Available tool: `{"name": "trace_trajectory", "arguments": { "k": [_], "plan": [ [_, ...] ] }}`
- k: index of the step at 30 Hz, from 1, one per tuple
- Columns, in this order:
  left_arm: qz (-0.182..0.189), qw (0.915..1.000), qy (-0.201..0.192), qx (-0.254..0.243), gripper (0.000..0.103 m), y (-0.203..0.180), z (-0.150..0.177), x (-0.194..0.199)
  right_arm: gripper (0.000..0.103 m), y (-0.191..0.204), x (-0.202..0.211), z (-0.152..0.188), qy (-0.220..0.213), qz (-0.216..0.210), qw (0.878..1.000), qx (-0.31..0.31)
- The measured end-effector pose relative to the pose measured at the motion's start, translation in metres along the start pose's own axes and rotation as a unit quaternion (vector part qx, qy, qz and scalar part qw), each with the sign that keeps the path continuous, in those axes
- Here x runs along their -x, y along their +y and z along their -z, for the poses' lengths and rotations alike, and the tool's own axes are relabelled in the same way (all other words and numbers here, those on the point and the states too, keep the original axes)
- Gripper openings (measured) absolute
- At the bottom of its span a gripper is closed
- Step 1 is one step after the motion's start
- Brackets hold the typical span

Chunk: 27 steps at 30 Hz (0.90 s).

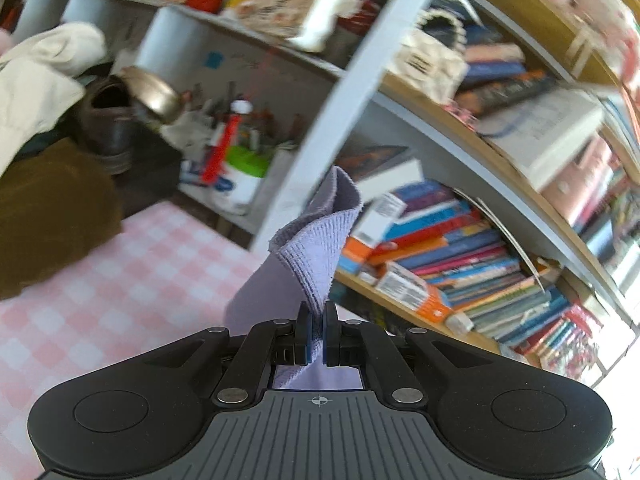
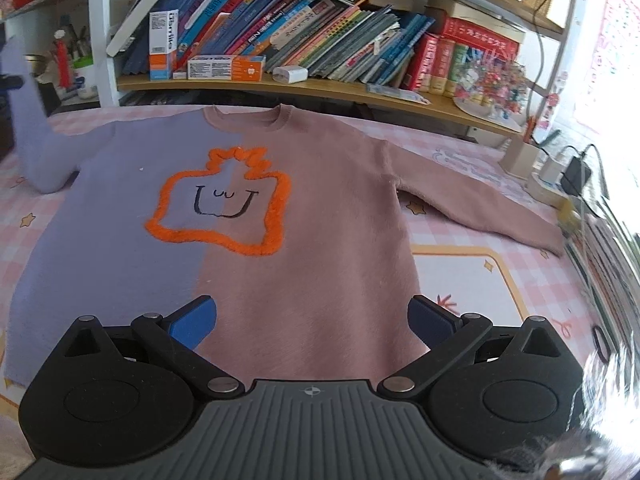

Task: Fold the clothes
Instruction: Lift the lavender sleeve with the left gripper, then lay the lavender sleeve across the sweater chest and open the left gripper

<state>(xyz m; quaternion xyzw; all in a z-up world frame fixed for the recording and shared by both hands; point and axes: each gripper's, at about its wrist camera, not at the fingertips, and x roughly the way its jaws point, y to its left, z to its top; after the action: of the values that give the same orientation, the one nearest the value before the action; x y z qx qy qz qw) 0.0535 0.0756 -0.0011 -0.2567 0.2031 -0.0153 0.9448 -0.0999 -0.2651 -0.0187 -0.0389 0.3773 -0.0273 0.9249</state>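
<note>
1. While the sweater (image 2: 256, 216) lies flat on the bench (image 2: 472, 280), neck toward the far side, its left half is lilac and its right half is dusty pink, with an orange outline in the middle.
2. The left gripper (image 1: 316, 322) has its fingers (image 1: 304, 332) pressed together on the lilac cuff (image 1: 312, 240), which stands up above them.
3. In the right wrist view, the lilac sleeve (image 2: 28, 136) rises off the bench at the far left.
4. The right gripper (image 2: 312, 316) hangs above the near hem, and its fingers (image 2: 192, 320) stand wide apart with nothing between them.
5. The pink sleeve (image 2: 480, 204) lies stretched out to the right.
6. Shelves of books (image 2: 304, 36) stand behind the bench.
</note>
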Motion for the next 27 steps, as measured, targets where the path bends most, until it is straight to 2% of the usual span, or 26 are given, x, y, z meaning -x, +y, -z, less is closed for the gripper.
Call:
{"name": "trace_trajectory", "arguments": {
  "k": [10,15,21,27],
  "plan": [
    [0.012,0.9975,-0.002,-0.07,0.003,-0.109,0.011,-0.037,0.103,-0.046,-0.017,-0.002,-0.007,-0.077,0.997,0.011],
    [0.026,0.9932,0.012,-0.112,0.003,-0.158,0.03,-0.059,0.103,-0.063,-0.021,0.0,-0.007,-0.103,0.994,0.015],
    [0.024,0.9865,0.041,-0.157,0.003,-0.196,0.058,-0.089,0.103,-0.086,-0.023,0.004,-0.004,-0.104,0.995,0.004],
    [0.026,0.9795,0.076,-0.185,0.003,-0.216,0.09,-0.11,0.103,-0.104,-0.026,0.009,0.003,-0.09,0.996,-0.009]
  ]
}}
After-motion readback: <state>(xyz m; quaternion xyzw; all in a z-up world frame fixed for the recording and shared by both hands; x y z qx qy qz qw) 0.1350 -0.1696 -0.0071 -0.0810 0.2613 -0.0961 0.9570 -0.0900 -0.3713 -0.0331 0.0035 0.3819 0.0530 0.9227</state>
